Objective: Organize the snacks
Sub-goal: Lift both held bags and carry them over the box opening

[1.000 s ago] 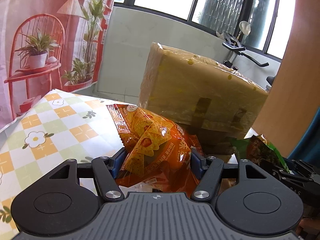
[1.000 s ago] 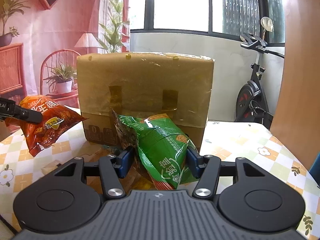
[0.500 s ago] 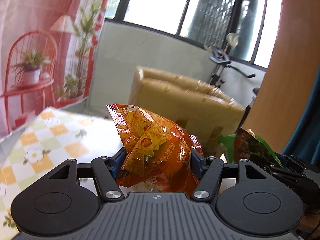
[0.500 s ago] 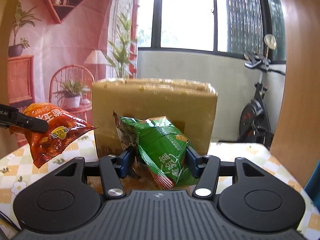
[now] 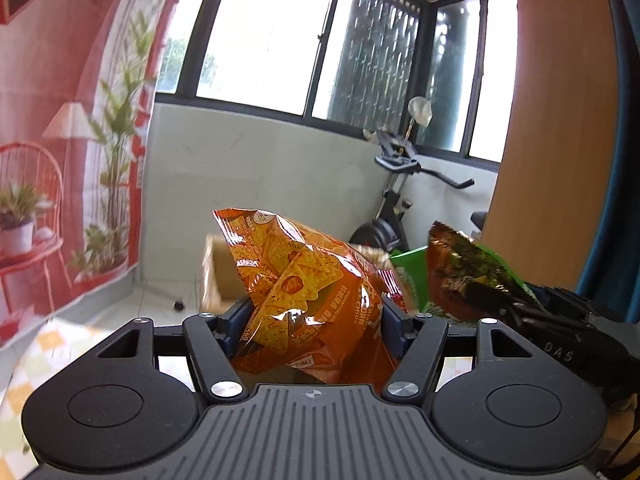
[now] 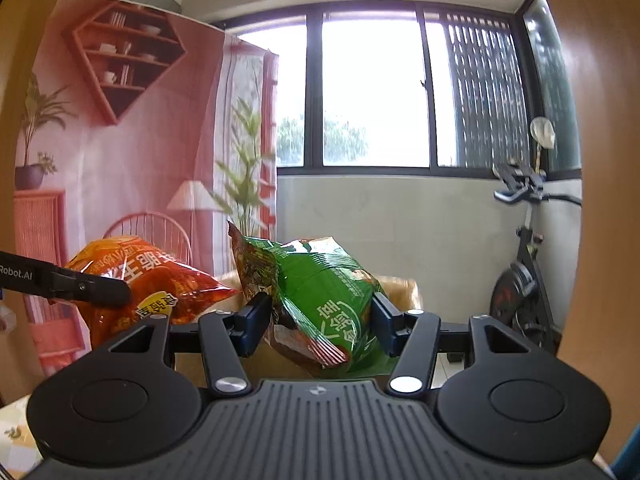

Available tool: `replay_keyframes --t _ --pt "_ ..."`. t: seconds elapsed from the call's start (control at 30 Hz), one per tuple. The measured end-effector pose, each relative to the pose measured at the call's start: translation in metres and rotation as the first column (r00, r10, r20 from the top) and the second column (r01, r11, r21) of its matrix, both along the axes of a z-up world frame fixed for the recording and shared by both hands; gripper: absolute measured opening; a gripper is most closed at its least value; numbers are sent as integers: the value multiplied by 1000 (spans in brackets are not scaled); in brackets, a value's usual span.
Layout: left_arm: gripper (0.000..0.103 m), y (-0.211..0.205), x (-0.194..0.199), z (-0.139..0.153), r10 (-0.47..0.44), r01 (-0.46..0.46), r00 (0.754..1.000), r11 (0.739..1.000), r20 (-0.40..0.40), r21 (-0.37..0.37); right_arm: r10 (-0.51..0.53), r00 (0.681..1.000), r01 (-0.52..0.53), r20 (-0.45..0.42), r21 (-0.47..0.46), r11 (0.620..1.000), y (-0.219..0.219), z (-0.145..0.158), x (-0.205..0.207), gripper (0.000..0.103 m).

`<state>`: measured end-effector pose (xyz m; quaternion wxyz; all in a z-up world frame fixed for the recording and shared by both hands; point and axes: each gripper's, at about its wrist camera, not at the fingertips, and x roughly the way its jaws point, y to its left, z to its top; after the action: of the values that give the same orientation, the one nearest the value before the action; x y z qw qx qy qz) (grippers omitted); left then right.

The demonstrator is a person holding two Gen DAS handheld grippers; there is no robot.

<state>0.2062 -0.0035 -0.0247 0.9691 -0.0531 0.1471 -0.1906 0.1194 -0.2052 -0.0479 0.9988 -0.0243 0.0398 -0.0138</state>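
The left gripper (image 5: 316,316) clamps the orange chip bag (image 5: 308,300). The right gripper (image 6: 318,318) clamps the green snack bag (image 6: 320,300). Both bags hang in the air above the cardboard box (image 5: 218,272).

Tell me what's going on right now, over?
Left gripper shut on orange bag. Right gripper shut on green bag. Both bags held above the box. Nothing in the way.

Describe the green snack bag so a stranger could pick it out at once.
Start at the big window with the exercise bike at its right. In front of it, above the cardboard box, the right gripper pinches the green snack bag. Its neighbour, the bag in the left gripper, is orange; this one is green.
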Motion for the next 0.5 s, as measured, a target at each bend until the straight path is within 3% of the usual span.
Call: replay_keyframes --t 0.23,0.5 --pt "68 -11 48 21 26 -26 1000 998 6 -51 19 999 -18 36 -36 999 -13 27 54 57" --pt "68 -24 99 11 79 -78 995 997 -56 14 10 1000 -10 -10 -30 1000 -35 14 121 57"
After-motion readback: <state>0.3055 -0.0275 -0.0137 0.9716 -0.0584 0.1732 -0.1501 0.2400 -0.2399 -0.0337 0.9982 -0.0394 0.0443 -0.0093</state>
